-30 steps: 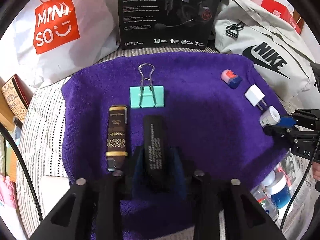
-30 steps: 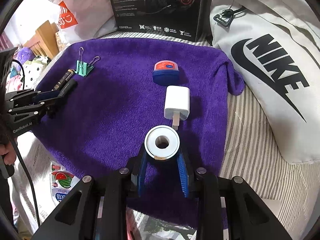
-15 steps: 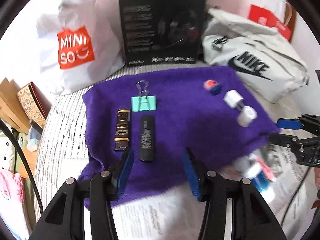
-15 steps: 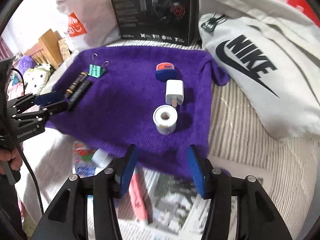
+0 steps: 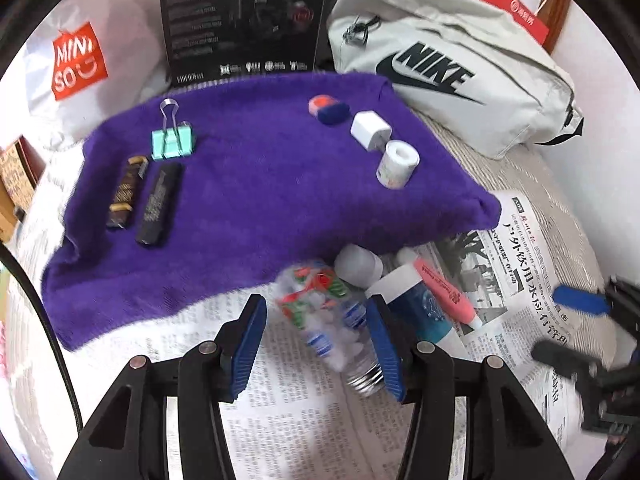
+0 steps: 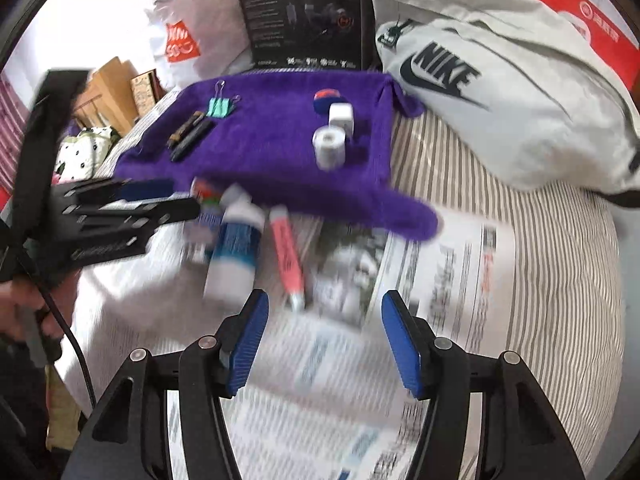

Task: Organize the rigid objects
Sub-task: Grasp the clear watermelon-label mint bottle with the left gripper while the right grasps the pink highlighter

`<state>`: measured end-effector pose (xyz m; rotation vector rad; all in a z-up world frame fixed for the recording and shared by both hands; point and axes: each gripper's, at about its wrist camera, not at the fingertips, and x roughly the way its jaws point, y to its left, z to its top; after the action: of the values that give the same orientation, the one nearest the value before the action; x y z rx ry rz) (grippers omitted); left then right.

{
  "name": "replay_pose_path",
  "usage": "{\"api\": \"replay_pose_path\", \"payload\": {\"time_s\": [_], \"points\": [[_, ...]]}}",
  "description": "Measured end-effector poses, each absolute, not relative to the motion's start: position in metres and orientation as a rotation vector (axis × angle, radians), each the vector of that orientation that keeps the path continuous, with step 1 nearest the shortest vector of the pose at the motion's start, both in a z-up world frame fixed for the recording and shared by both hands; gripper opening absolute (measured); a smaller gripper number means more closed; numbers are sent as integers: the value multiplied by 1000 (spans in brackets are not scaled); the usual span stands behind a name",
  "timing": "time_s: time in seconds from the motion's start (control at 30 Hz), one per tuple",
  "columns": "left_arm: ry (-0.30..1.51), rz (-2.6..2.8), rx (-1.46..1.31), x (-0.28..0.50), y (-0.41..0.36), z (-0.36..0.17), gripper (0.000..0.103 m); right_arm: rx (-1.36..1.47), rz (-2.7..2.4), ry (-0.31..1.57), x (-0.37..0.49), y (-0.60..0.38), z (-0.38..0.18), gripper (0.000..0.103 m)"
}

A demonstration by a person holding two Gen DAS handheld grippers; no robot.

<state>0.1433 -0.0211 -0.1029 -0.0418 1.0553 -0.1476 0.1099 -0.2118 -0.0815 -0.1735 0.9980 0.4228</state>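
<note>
On the purple towel we see the clip, two dark sticks, tin, charger and tape roll lying apart in two groups, with bare cloth between. Below its near edge, bottles and a marker crowd the newspaper. Our left tool gapes wide over a bottle, holding nothing; our right tool hangs equally wide, empty, above newspaper.
</note>
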Motion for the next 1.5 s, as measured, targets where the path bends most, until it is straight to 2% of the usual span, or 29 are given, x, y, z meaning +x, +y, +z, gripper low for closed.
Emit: {"api": "replay_pose_path", "payload": {"time_s": [0.13,0.37,0.57,0.73,0.77,1.0,1.13,1.2,1.37,1.43,1.47,1.5], "points": [[1074,-133,-48,147,-25,-113,53,-142,429,1023,99,-219,-92,59],[1097,-69,68,131,-22,-121,53,-116,447,1020,93,-222,-96,59],[1084,-76,28,133,-17,-124,53,-88,455,1028,100,-221,-103,59],[1068,-63,34,139,-21,-126,48,-96,462,1019,114,-216,-108,59],[1059,-61,45,140,-23,-126,39,-99,460,1019,119,-214,-109,59],[1017,-98,26,133,-17,-128,39,-165,474,994,146,-195,-112,58],[1015,-114,20,130,-13,-128,39,-231,494,993,156,-180,-116,51],[1014,-122,20,130,-12,-128,39,-244,514,1005,160,-172,-120,42],[1019,-139,7,130,-10,-127,39,-295,514,996,165,-156,-125,36],[1017,-145,-5,130,-8,-128,39,-322,508,988,164,-152,-126,28],[1016,-150,-10,129,-7,-127,39,-324,510,990,164,-151,-125,17],[1015,-152,-17,128,-5,-127,39,-319,515,999,165,-152,-125,17]]}}
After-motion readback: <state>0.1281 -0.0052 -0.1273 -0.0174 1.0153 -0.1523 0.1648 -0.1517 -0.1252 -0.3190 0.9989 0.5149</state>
